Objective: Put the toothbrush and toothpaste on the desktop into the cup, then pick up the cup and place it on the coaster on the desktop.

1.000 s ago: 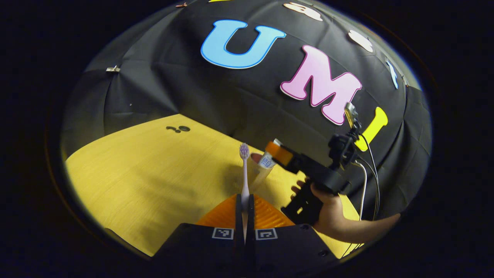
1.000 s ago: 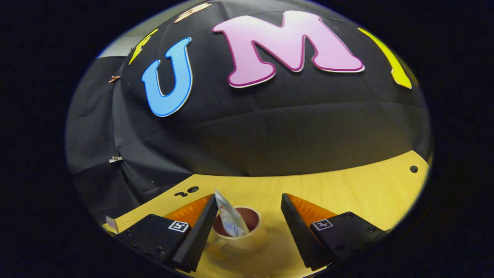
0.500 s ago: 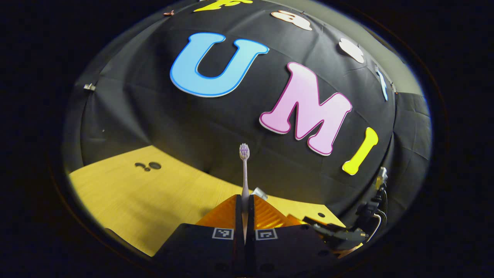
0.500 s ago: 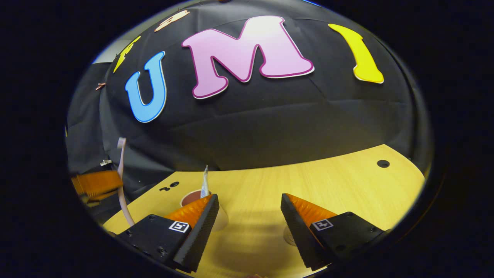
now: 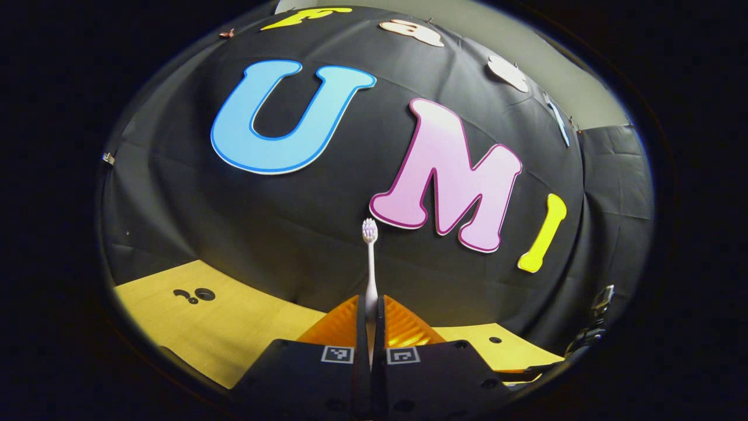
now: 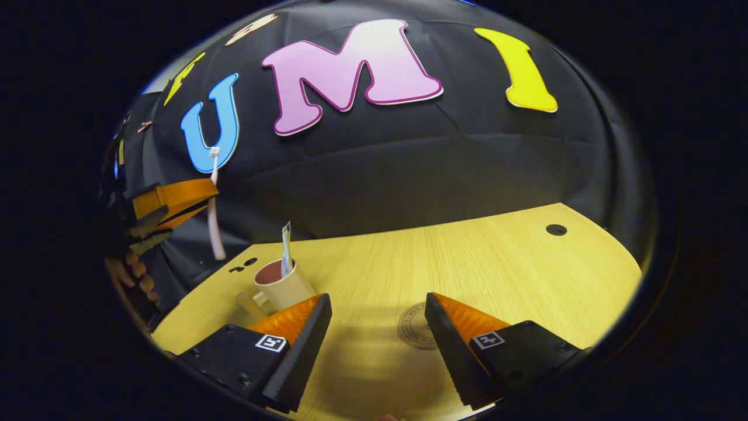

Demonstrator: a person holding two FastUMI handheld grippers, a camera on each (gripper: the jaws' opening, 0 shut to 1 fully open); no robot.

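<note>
Here, one toothbrush point(image 5: 369, 263) sits pinched in the left gripper point(image 5: 370, 310); lower frame, right gripper point(image 6: 377, 318) spread above one cup point(image 6: 283, 285), toothpaste point(image 6: 286, 248), coaster point(image 6: 416, 326).

The place is a staged recording booth rather than a lived-in room: black cloth wall point(image 6: 409, 175) pinned up with clips point(image 5: 108, 158) encloses a bare light-wood desktop point(image 6: 497, 263) with cable holes point(image 6: 556, 230), under dim lighting.

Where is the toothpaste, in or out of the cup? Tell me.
In. The toothpaste stands upright inside the cup, its top poking above the rim.
</note>
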